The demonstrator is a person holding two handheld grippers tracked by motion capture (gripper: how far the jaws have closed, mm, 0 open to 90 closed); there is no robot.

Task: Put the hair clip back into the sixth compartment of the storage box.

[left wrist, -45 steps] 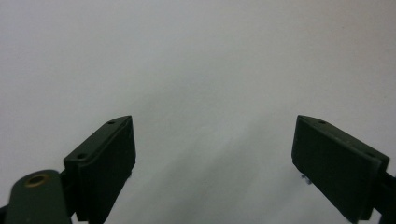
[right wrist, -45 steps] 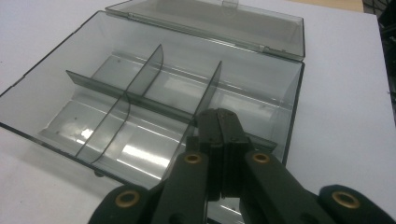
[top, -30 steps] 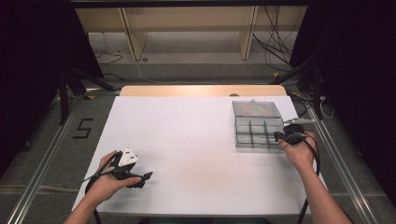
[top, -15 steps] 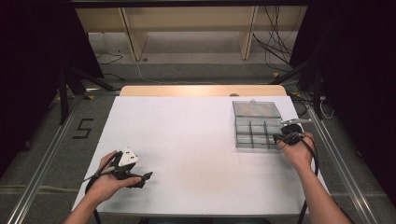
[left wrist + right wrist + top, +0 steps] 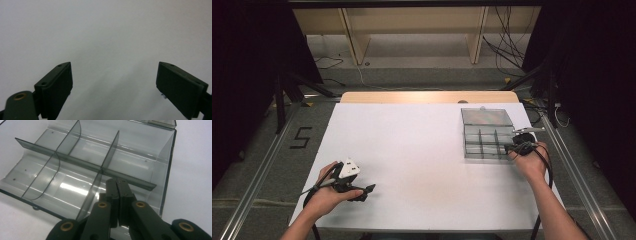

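Likely light, stiff and slippery, the clear plastic box (image 5: 95, 162) is best gripped by its rim; right gripper (image 5: 117, 185) jaws closed empty over it, left gripper (image 5: 113, 82) wide open.

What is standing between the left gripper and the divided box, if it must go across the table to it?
Nothing visible. The left gripper rests open near the table's front left, and the clear divided box sits at the right. Between them lies only bare white table. The right gripper, jaws together, is at the box's near right side.
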